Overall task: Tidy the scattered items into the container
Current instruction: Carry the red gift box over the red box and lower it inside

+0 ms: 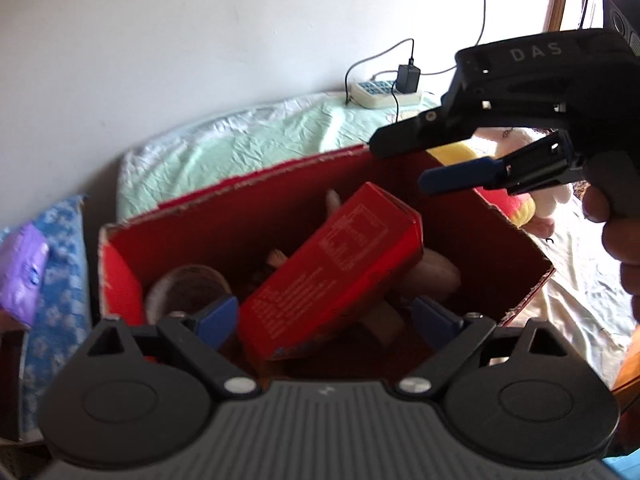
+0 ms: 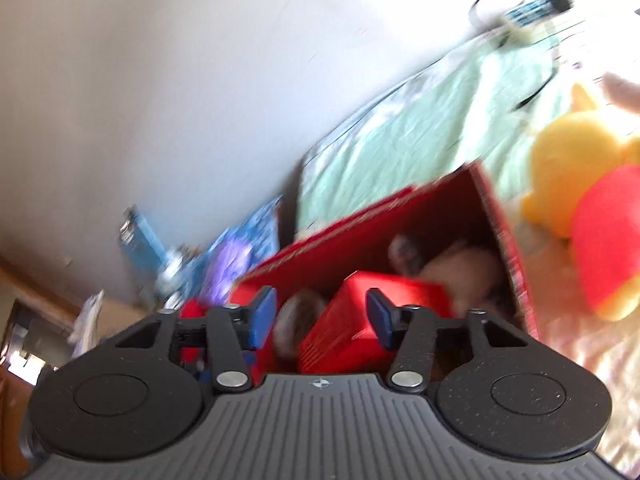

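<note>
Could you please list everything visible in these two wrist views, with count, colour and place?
cardboard box: one, red, on the bed, open top
carton: one, red, tilted inside the box
tape roll: one, brownish, inside the box, left
plush toy: one, yellow and red, on the bed right of the box
power strip: one, white, by the wall, black adapter plugged in
bed sheet: one, pale green
left gripper: open, over the box
right gripper: open, over the box
hand: one, on the right gripper's handle

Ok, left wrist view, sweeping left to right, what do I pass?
Purple packet → roll of tape → red carton leaning in the red box → right gripper, open, over the box's far right corner.
</note>
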Motion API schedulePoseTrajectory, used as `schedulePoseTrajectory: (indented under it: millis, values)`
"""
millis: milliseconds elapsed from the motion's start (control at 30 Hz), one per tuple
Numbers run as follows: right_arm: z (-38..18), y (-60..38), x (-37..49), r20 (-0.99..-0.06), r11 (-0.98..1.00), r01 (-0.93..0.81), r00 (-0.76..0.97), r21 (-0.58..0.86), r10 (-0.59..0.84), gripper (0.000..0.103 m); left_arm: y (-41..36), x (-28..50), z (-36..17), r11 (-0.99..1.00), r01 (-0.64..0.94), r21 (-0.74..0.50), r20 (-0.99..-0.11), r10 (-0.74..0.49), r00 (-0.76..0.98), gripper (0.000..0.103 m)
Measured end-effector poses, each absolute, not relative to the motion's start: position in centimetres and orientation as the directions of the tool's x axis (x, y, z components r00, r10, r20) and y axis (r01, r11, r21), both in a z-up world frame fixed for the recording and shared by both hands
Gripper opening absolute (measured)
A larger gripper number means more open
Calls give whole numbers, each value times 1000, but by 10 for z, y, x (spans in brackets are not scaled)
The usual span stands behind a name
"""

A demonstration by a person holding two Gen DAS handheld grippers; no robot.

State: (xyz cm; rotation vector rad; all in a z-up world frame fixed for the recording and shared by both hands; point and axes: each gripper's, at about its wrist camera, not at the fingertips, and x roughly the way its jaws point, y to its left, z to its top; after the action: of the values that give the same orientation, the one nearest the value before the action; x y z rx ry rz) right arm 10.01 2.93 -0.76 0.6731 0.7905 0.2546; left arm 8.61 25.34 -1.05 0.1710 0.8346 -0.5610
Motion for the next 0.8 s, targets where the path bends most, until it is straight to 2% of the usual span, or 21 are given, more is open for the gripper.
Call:
schedulePoseTrajectory:
  millis: [200, 300, 400, 633, 767, 800]
  values:
    - [-24, 36, 111, -637, 758, 104, 621, 644, 456, 63, 242, 85, -26, 844, 522, -123, -810, -389, 439, 95]
    - [-30, 47, 112, -670, 774, 129, 600, 620, 437, 66, 241, 88, -29, 842, 520, -148, -805, -408, 431, 95]
    - [-34, 50, 107, -658, 731, 119, 549, 672, 516, 66, 241, 86, -23, 825, 545, -146, -781, -434, 449, 95]
    - [-32, 60, 87, -680, 733, 50, 421, 678, 600, 65, 244, 75, -15, 807, 566, -168, -760, -471, 447, 95]
    - [-30, 52, 86, -734, 780, 114, 443, 616, 515, 47, 254, 74, -13, 815, 533, -226, -753, -494, 435, 95]
    - [-29, 50, 86, -738, 785, 130, 458, 606, 495, 49, 256, 74, -13, 814, 529, -238, -751, -500, 431, 95]
